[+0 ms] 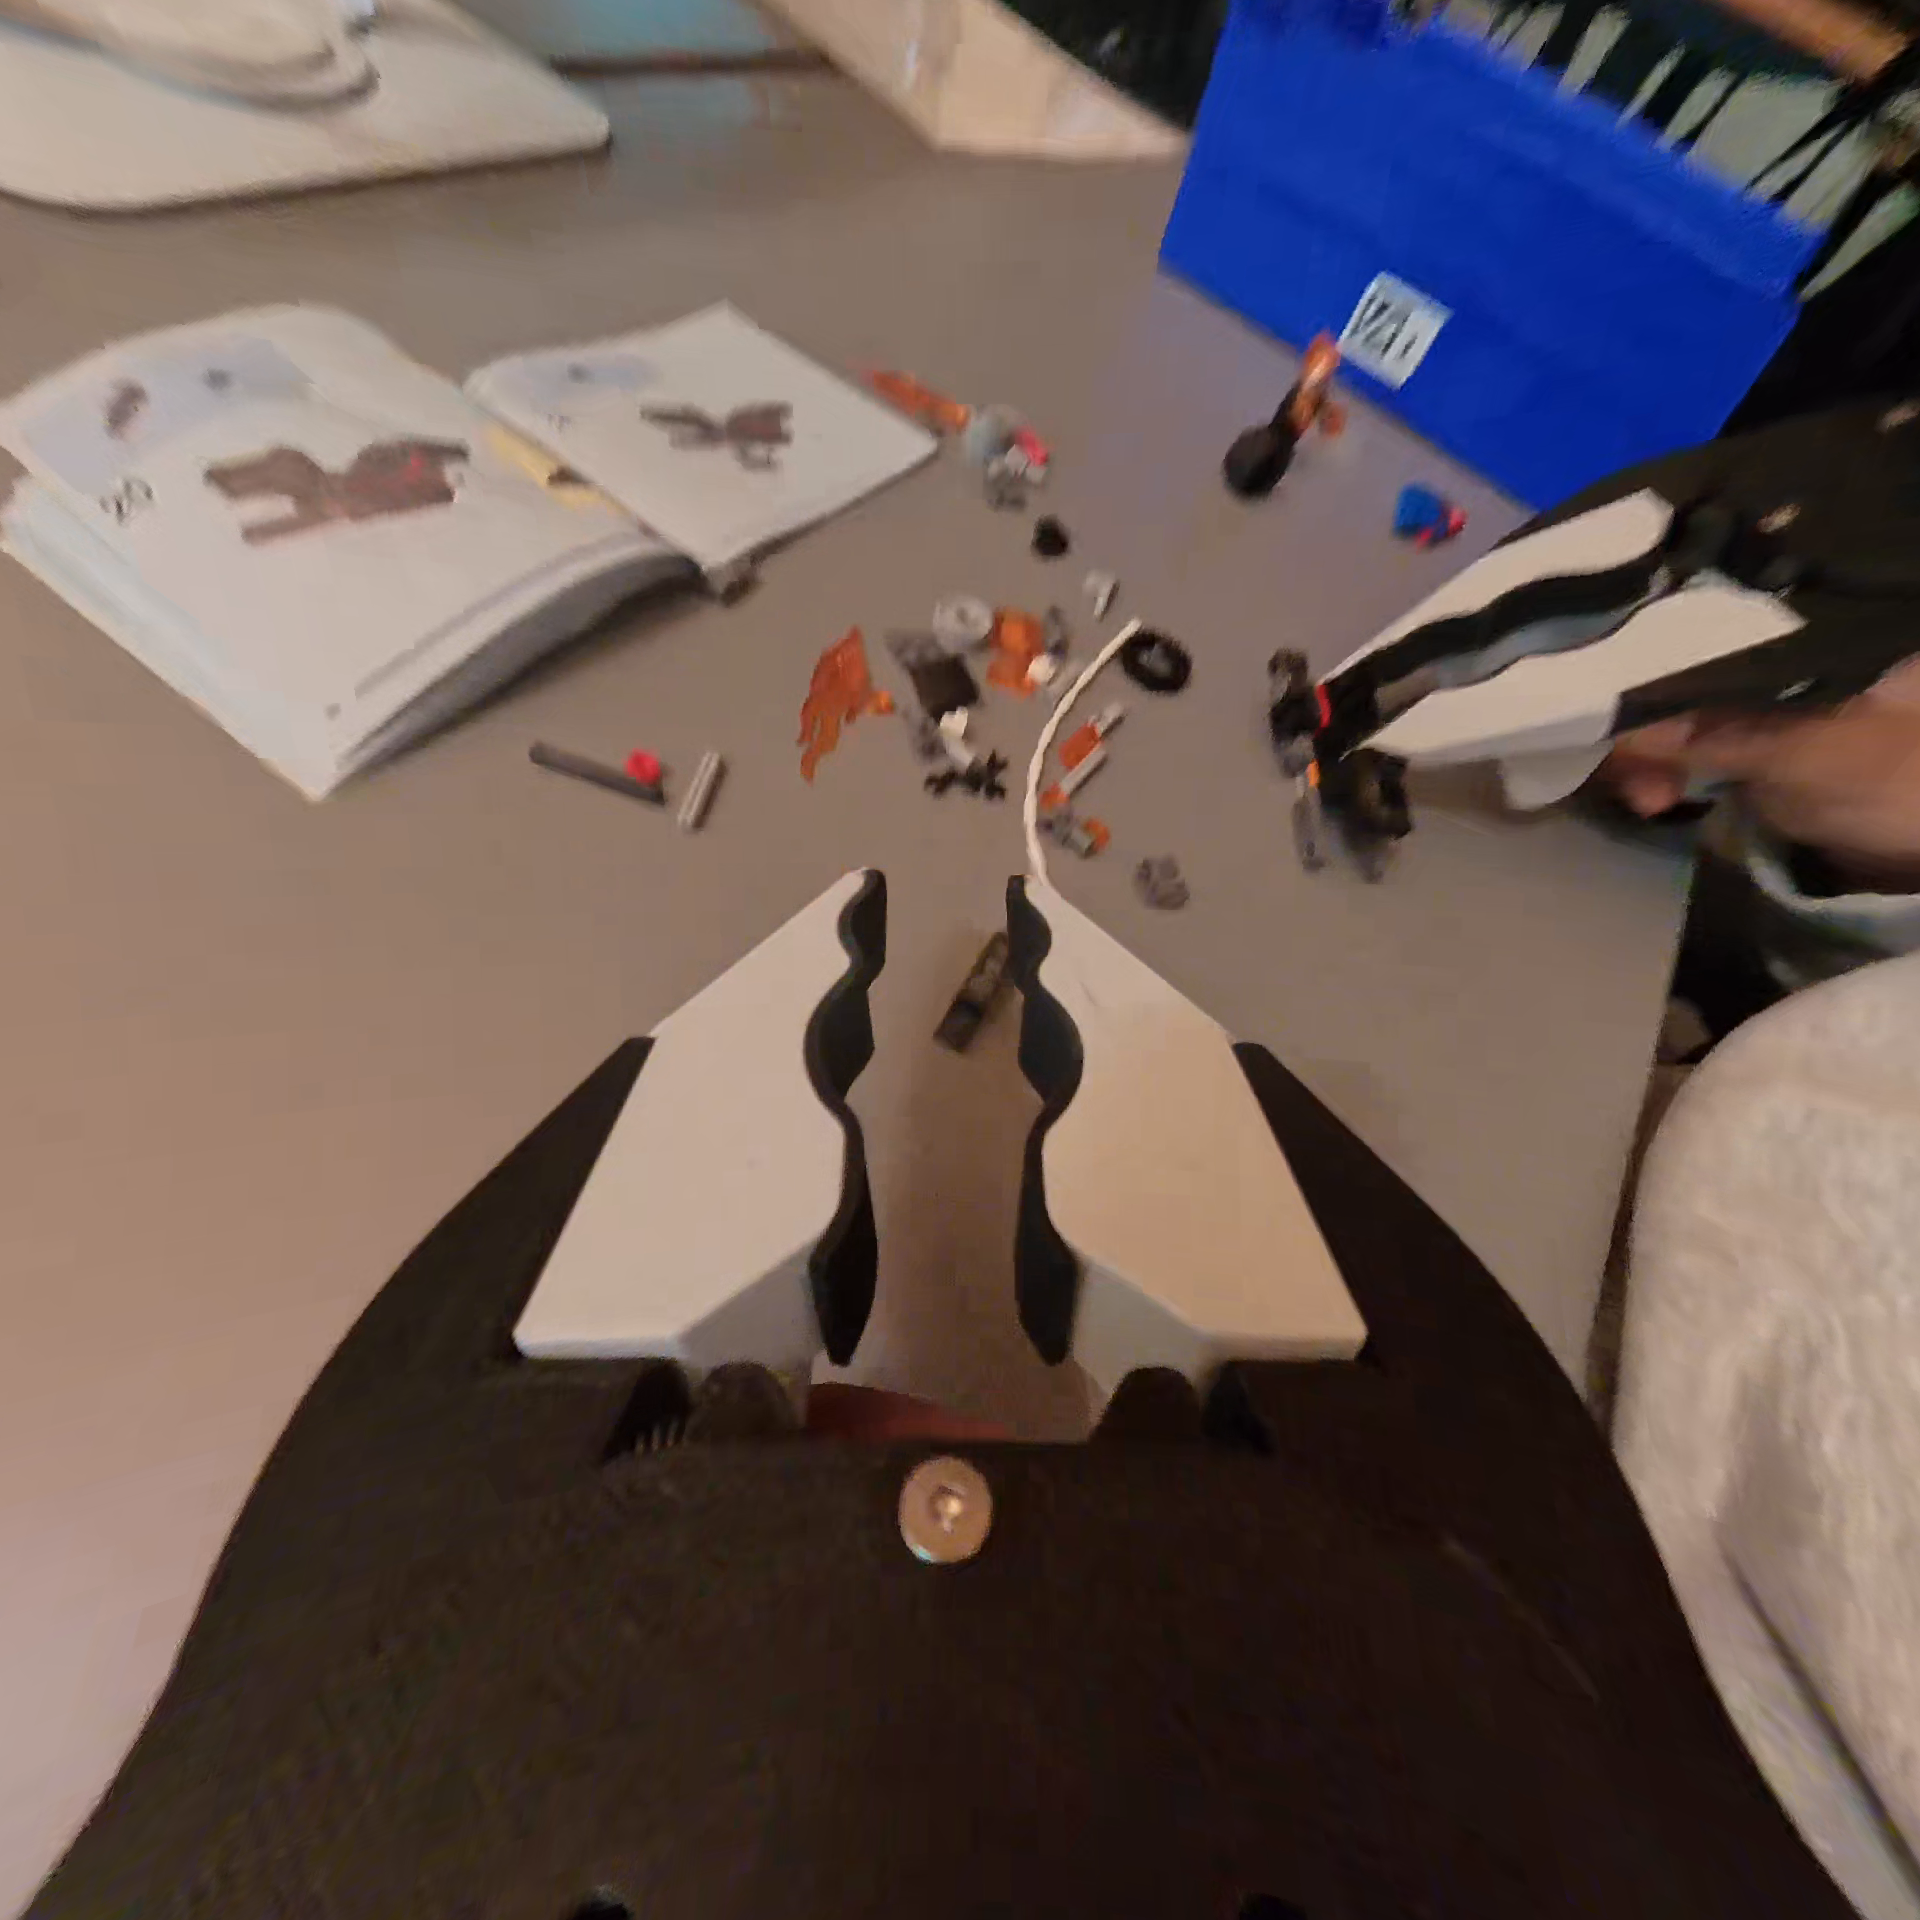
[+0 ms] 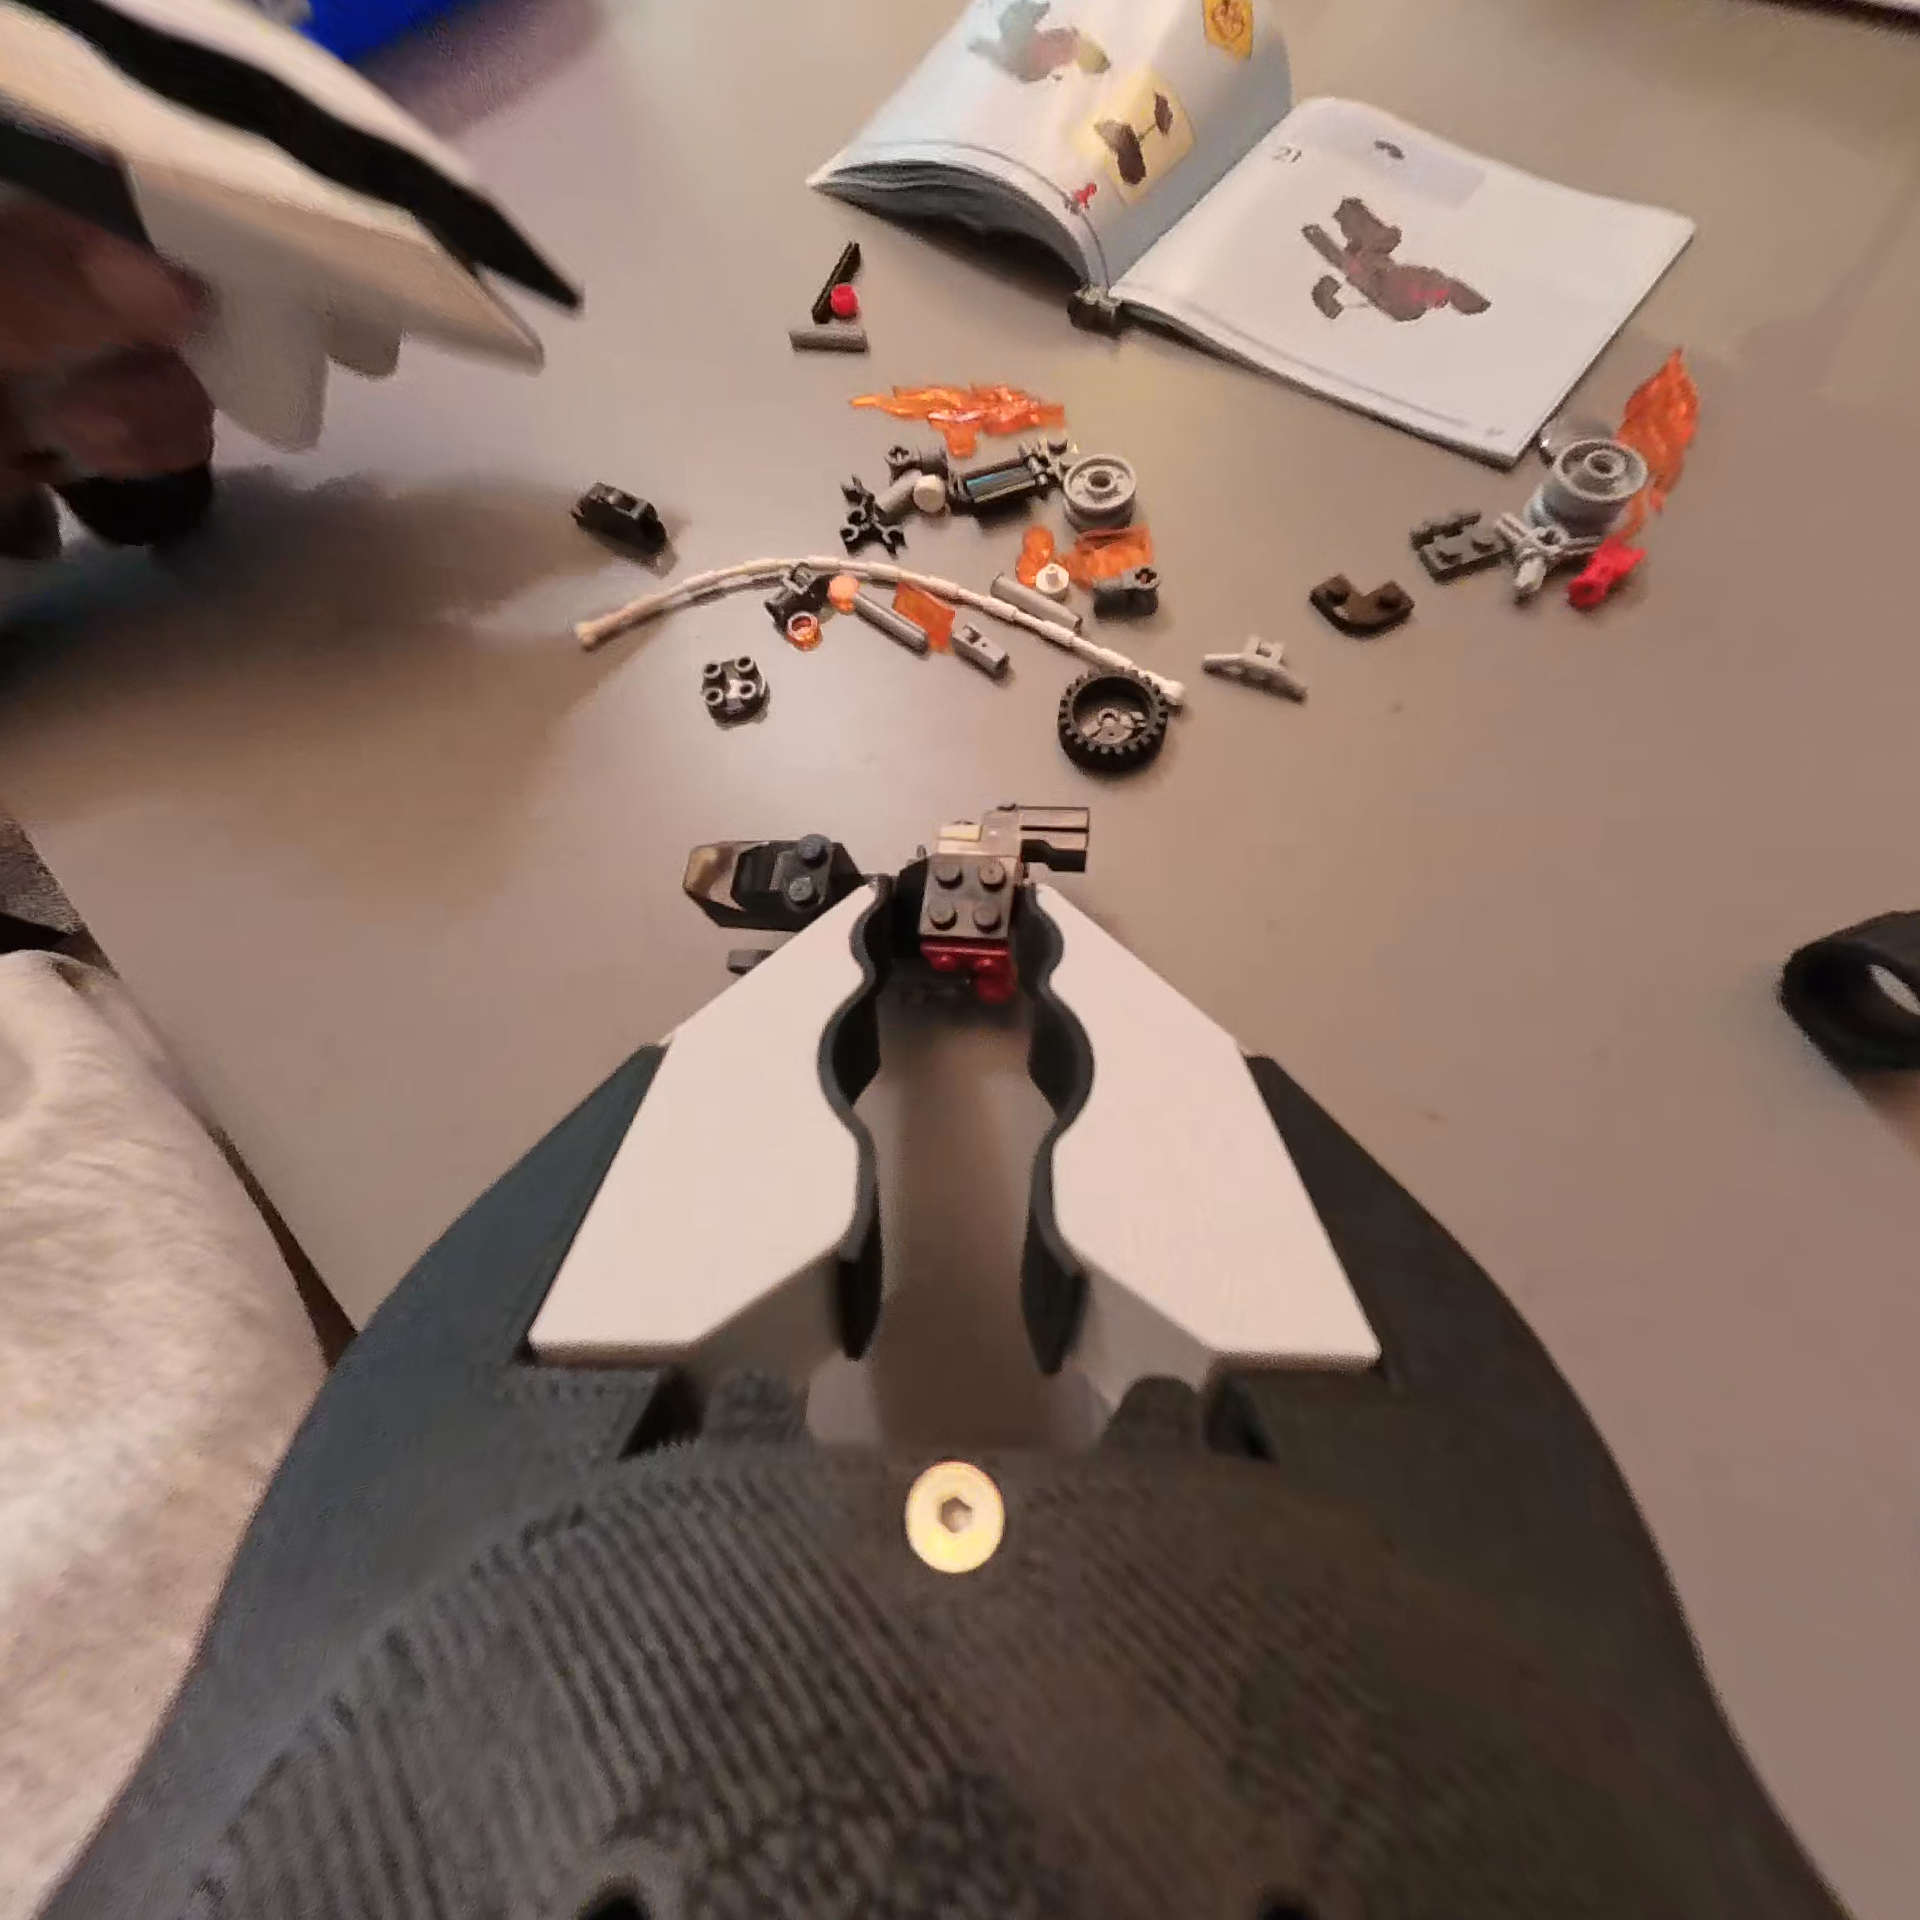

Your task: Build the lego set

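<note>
While the right gripper point(image 2: 954, 914) clamps the small black-and-red lego assembly point(image 2: 971, 909) low over the grey table point(image 2: 1455, 935), the left gripper point(image 1: 945, 904) hovers, fingers apart, apparently empty above a dark piece point(image 1: 977, 992).

Small black/dark-red lego assembly point(image 2: 971, 904), studs up, btwn right gripper point(image 2: 954, 914) jaws

booklet point(image 2: 1382, 249) behind loose pieces point(image 2: 997, 540) on table point(image 2: 1455, 831)
</note>
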Demonstrator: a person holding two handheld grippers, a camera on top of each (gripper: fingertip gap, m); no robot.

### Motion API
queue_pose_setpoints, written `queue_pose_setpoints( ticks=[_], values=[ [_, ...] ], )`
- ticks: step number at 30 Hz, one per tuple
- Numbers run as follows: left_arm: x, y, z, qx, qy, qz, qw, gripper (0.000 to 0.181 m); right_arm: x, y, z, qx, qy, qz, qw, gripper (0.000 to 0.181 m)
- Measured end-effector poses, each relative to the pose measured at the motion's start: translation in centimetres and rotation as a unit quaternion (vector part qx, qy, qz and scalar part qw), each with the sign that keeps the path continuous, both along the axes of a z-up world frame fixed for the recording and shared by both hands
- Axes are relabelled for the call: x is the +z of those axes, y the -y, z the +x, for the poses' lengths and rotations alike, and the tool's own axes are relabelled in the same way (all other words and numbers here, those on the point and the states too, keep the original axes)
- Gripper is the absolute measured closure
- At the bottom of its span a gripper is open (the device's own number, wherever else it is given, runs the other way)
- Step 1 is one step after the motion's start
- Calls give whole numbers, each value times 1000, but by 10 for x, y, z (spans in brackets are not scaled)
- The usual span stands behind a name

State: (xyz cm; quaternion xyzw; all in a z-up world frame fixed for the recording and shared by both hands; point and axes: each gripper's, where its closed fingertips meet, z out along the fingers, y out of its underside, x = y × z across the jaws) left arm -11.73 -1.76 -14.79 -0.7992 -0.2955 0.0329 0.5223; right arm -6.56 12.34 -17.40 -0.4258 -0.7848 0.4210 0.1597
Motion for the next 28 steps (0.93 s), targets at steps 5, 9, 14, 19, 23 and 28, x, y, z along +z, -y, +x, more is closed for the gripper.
queue_pose_setpoints(
  ticks=[5, 9, 14, 19, 23, 28],
  values=[
    [-17, 4, 7, 8, -3, -70, 998, 167, 0, 1, -1, -6, 2, -2, 1000, 159],
    [-31, 0, 13, -13, 15, -111, 994, 162, 4, -1, 2, -9, 9, -20, 1000, 157],
    [-42, -2, 13, -15, -3, -168, 986, 161, 23, -13, 5, -12, 9, -91, 996, 151],
    [-40, -3, 14, -15, -15, -166, 986, 174, 32, -32, 4, -25, -2, -115, 993, 153],
    [-7, -21, 17, -5, -57, -67, 996, 174, 48, -44, 3, -27, -20, -167, 985, 160],
    [42, -72, 46, -51, -36, 131, 989, 175, 78, -32, 11, 29, -71, -252, 965, 157]
  ],
)
